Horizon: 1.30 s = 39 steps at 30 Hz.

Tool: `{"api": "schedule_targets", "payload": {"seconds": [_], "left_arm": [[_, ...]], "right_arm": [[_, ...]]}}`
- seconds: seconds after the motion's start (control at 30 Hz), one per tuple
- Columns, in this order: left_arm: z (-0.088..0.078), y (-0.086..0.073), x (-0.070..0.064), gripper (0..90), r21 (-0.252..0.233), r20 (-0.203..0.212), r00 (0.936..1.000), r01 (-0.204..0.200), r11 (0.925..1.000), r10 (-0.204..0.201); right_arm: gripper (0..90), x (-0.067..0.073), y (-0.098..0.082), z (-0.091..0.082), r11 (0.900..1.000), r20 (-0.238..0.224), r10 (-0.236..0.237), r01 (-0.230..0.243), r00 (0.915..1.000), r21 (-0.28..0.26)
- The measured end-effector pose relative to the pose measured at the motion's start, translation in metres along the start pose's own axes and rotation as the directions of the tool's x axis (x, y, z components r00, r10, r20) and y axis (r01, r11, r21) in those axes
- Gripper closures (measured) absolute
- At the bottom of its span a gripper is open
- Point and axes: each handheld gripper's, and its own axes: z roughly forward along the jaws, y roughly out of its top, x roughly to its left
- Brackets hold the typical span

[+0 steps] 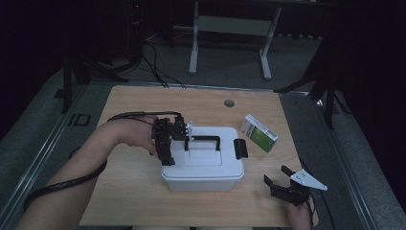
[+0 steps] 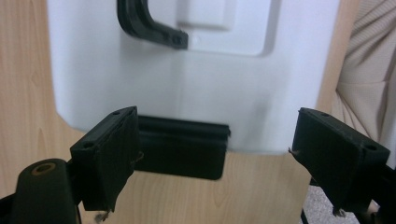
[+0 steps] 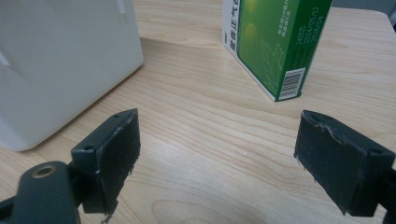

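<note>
Latches look like the business in hand, and the white storage box in the middle of the wooden table serves as the landmark for everything else. Off the box's left end, the left gripper hovers above the lid edge, jaws spread wide with nothing between them. In the left gripper view the left-end latch sits just beyond the open jaws, lying flat against the box wall, so it reads as not yet gripped; whether it is fastened or loose I cannot tell. On top of the box, the black carry handle lies folded on the closed lid. At the box's right end, the right-end latch sticks out and up, which suggests that side may already be released. Right of the box and a little behind it lies a green-and-white carton, untouched. Near the box's front right corner, apart from it, the right gripper rests low with jaws spread and empty.

By my judgement, the lid has yet to open. The right gripper view gives the carton's barcode and printed dates, which the high view blurs; the high view alone places both hands at once.
</note>
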Motion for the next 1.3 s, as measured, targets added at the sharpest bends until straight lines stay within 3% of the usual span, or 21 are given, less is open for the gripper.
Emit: {"api": "schedule_targets", "payload": {"seconds": [0.23,0.43,0.67,0.97,1.3], "left_arm": [[-0.003,0.013,0.005,15.6,-0.018,0.002,1.0,-0.003,0.9998,0.003],[-0.002,0.026,0.01,16.7,0.011,-0.008,0.9999,-0.012,0.9999,0.012],[0.001,0.042,0.013,21.7,0.003,-0.005,0.9996,-0.028,0.9996,0.028],[0.008,0.057,0.02,39.3,0.0,0.006,0.9986,-0.052,0.9986,0.052],[0.016,0.078,0.027,53.1,0.01,0.035,0.9977,-0.058,0.9982,0.058]], "right_arm": [[13.8,0.001,0.001,0.001,1.0,-0.002,-0.002,0.002,1.0,0.002],[13.8,0.001,0.001,0.001,1.0,-0.006,-0.005,0.005,1.0,0.005],[13.8,0.001,0.0,0.001,1.0,-0.009,-0.004,0.004,0.9999,0.008],[13.8,0.001,0.0,0.001,1.0,-0.014,-0.005,0.005,0.9999,0.008],[13.8,0.001,0.0,0.001,1.0,-0.017,-0.006,0.006,0.9998,0.006]]}}
